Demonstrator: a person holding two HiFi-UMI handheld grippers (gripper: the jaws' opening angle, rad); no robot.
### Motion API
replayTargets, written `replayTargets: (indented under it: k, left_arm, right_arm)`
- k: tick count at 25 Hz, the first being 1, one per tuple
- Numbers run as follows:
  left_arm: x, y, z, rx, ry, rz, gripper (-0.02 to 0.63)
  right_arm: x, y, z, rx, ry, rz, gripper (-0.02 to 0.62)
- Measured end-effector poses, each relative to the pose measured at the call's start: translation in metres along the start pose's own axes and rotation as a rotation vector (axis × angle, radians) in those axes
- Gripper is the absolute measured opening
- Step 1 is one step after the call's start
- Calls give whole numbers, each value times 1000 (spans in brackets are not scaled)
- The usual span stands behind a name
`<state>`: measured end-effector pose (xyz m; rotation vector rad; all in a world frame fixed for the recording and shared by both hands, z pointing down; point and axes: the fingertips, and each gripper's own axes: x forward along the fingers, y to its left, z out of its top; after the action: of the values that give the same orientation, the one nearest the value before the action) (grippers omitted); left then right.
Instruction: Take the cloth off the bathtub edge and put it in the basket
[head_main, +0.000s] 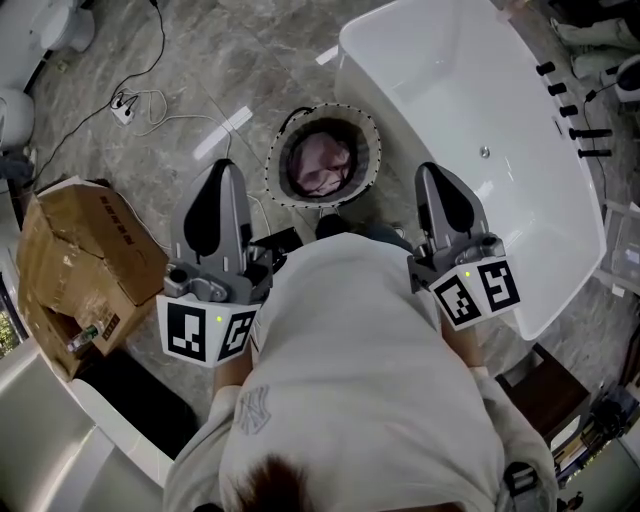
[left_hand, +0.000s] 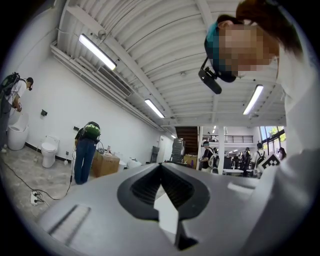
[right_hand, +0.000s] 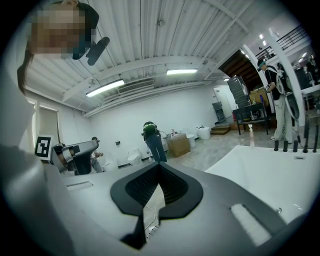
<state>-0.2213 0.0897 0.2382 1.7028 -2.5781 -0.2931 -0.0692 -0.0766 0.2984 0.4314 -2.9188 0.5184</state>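
The pink cloth (head_main: 322, 163) lies bunched inside the round dark basket (head_main: 274, 170), which stands on the floor by the near-left corner of the white bathtub (head_main: 450, 80). No cloth shows on the tub's edge. My left gripper (head_main: 222, 166) is held close to my body, left of the basket, its jaws closed and empty. My right gripper (head_main: 433, 171) hangs over the tub's near rim, to the right of the basket, also shut with nothing in it. In the left gripper view the left gripper (left_hand: 161, 166) points level into the room. The right gripper (right_hand: 160, 165) faces the tub's white rim (right_hand: 260, 170).
A torn cardboard box (head_main: 85, 260) sits on the floor at the left. A power strip with cables (head_main: 122, 108) lies on the grey marble floor behind it. Black tap pegs (head_main: 578, 110) line the tub's far side. A person with a green backpack (left_hand: 86, 150) stands across the room.
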Motion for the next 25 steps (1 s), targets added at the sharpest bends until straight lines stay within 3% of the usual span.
replayTargets:
  k: [25]
  left_arm:
    - [4, 17, -4, -14, 5, 12, 9]
  right_arm:
    - [11, 2, -7, -17, 32, -5, -2]
